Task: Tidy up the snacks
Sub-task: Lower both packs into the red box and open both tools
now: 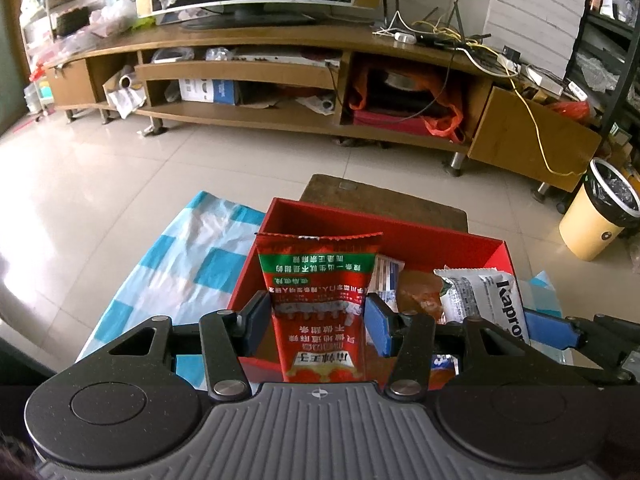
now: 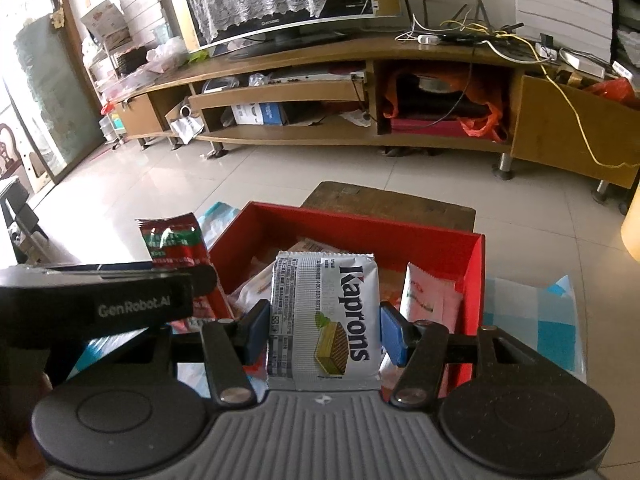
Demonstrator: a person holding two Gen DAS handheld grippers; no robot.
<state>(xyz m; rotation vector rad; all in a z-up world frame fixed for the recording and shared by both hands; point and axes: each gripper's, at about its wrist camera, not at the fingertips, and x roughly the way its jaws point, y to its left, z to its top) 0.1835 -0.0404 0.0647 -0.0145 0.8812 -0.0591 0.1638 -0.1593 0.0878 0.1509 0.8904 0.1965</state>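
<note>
your left gripper (image 1: 318, 322) clamps a red snack packet (image 1: 320, 300), your right gripper (image 2: 324, 334) a white wafer packet (image 2: 324, 320), both above the red box (image 2: 476, 280) ahead. light, crinkly, likely slippery and crushable; grip the sides gently.

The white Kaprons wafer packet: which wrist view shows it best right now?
The right wrist view. There the white Kaprons wafer packet sits front and centre between the right gripper's blue pads, its printed face fully legible, above the red cardboard box. The left wrist view catches only part of the packet at an angle.
</note>
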